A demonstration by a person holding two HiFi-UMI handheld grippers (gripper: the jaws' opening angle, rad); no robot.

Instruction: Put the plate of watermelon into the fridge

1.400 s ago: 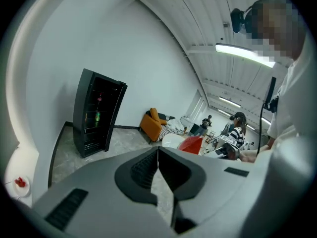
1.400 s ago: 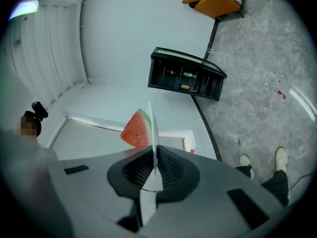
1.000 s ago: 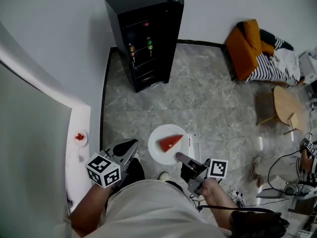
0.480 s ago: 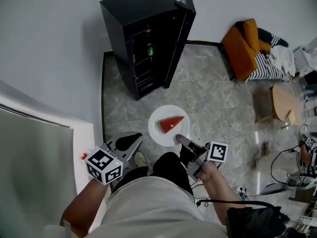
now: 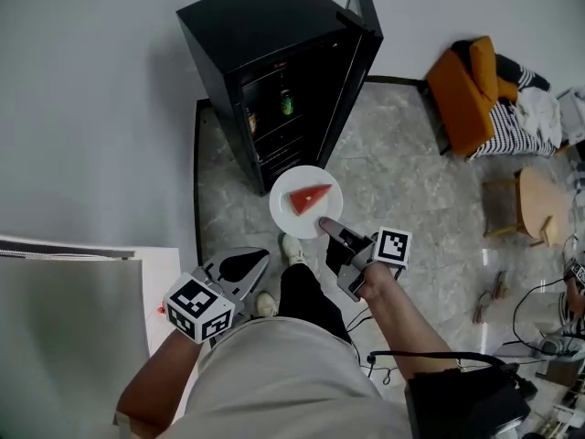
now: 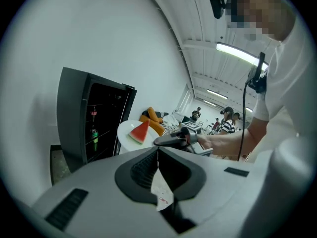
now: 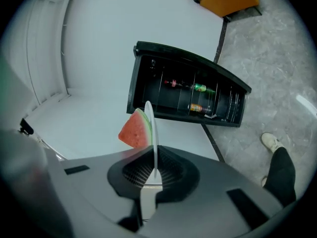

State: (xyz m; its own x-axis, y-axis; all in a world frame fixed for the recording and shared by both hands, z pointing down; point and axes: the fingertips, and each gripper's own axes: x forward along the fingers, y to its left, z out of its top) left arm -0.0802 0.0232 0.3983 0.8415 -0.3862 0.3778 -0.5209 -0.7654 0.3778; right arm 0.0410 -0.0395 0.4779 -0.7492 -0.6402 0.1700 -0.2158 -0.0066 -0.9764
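Watermelon plate (image 5: 306,201) hangs before the open fridge (image 5: 274,71), its rim clenched by the fingers of the right gripper (image 5: 324,225). Left gripper (image 5: 256,259) fingers pinch a white scrap (image 6: 161,190). Shelving the plate remains.

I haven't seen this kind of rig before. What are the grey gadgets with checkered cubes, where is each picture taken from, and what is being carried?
There is no robot here. A person holds a hand-operated two-jaw gripper in each hand, and the checkered cubes are parts of those grippers. The head view comes from a camera on the person's head that looks steeply down. The other two views come from cameras riding on each gripper and look along its jaws. The right gripper is shut on the rim of a white plate carrying a watermelon slice. The left gripper has its jaws together, pinching a small white scrap. Ahead, on the grey stone floor, stands a black fridge with its door open and bottles on its shelves.
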